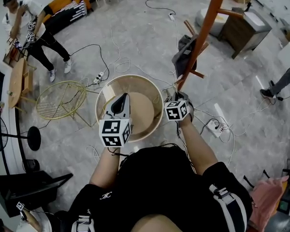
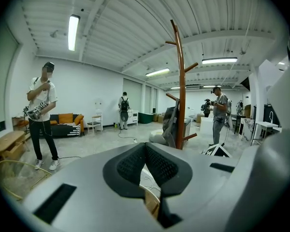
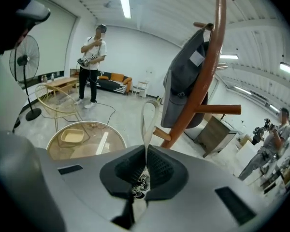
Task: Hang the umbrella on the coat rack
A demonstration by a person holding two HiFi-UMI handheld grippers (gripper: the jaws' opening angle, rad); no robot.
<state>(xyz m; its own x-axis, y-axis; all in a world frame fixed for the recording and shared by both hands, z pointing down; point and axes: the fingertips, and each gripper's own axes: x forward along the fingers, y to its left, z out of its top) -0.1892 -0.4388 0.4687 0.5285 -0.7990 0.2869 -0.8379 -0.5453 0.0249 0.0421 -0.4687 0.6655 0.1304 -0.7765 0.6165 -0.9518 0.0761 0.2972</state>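
Right gripper (image 3: pixel 145 151) clamps the umbrella strap loop (image 3: pixel 149 115), not yet hung on the coat rack (image 3: pixel 210 76) at 1 o'clock; left gripper (image 2: pixel 145 146) is closed on nothing.

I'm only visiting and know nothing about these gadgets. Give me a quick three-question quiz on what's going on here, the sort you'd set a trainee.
1. True or false: the left gripper is shut with nothing between its jaws.
2. What is the right gripper pinching? A) a pale strap loop B) a power cable C) a standing fan
3. Fill in: a grey ____ already hangs on the orange-brown coat rack.
Key: 1 true; 2 A; 3 garment.
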